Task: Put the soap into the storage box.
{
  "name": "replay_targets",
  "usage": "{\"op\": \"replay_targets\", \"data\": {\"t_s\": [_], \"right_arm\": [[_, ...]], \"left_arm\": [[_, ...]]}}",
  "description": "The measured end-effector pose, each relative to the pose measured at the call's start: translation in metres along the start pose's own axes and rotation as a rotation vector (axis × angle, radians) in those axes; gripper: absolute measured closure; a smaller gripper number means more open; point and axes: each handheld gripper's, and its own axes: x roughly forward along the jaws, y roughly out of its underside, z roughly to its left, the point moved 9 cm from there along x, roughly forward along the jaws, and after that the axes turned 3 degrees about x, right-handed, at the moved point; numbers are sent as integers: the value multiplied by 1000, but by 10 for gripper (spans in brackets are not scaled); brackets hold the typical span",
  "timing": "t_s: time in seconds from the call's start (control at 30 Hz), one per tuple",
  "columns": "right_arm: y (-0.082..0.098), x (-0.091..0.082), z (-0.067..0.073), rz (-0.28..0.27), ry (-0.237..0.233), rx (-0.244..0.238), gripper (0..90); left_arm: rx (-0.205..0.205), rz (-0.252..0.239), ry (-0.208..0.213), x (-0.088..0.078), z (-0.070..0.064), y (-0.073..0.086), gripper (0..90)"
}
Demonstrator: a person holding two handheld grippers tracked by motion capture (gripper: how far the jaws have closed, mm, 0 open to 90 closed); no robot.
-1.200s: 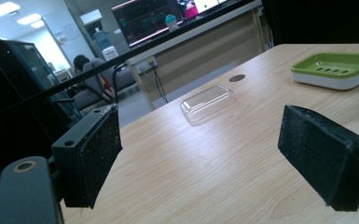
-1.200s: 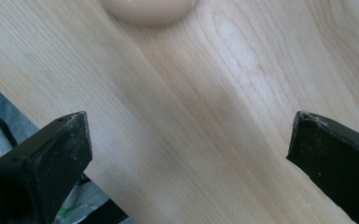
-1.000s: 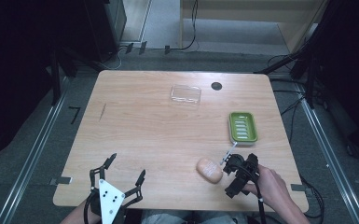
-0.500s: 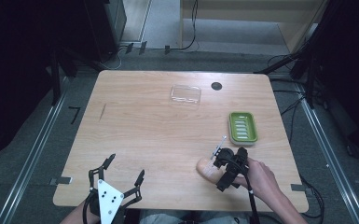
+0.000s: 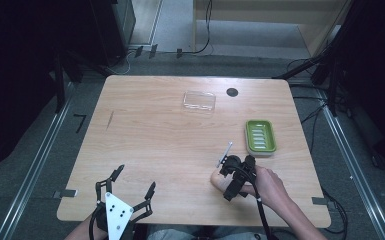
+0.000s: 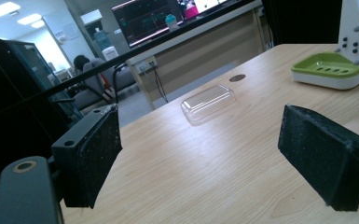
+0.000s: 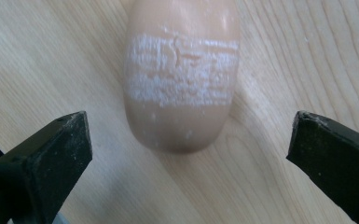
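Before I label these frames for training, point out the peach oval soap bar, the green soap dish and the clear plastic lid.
peach oval soap bar (image 7: pixel 181 93), right gripper view, its whitish worn band.
green soap dish (image 5: pixel 260 136), high view, its ribbed floor.
clear plastic lid (image 6: pixel 208 102), left gripper view, its domed top.

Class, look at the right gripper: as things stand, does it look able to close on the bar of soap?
Probably yes. The right gripper is open, one jaw to each side of the soap, with bare table around it and nothing between.
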Motion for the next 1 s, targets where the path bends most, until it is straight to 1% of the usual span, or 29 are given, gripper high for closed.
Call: {"op": "replay_targets", "data": {"t_s": [0.1,0.13,0.2,0.23,0.3,0.33,0.4,0.53,0.6,0.63,0.67,0.73,0.8,0.83,0.9,0.97,1.0], "right_arm": [[-6,3,2,-1,-9,4,0],[-8,4,2,10,-7,3,0],[-11,8,3,11,-16,4,0],[-12,9,3,24,-12,0,0],[-14,13,5,30,-19,4,0],[-15,14,5,37,-24,-1,0],[-15,16,4,41,-15,-3,0],[-16,21,4,53,-24,5,0],[-16,23,3,51,-18,7,0],[-17,23,3,49,-17,8,10],[-17,23,3,45,-9,14,55],[-18,24,4,38,-10,-3,78],[-19,25,4,35,-7,2,106],[-19,25,5,38,-6,1,138],[-19,25,4,40,-4,1,149],[-19,26,4,45,5,2,190],[-19,26,4,46,6,3,193]], "left_arm": [[-1,-2,1,0,0,0,138],[0,-2,1,-1,0,0,138],[0,1,-3,-1,1,0,138],[1,1,-3,-1,1,0,138],[0,0,-1,-1,1,0,138],[0,-1,1,0,0,0,138],[-1,-3,1,0,0,0,138],[3,-2,2,0,-1,0,138],[3,-3,0,-1,-1,0,138],[3,-3,0,-1,-1,0,138],[5,-2,1,-1,0,0,138],[4,-3,-3,-2,1,0,138],[7,-3,-1,-1,0,0,138],[7,-4,-1,-1,0,0,138],[9,-4,-1,-1,0,0,138],[6,-4,-3,-2,0,0,138],[7,-4,-4,-2,1,0,138]]}}
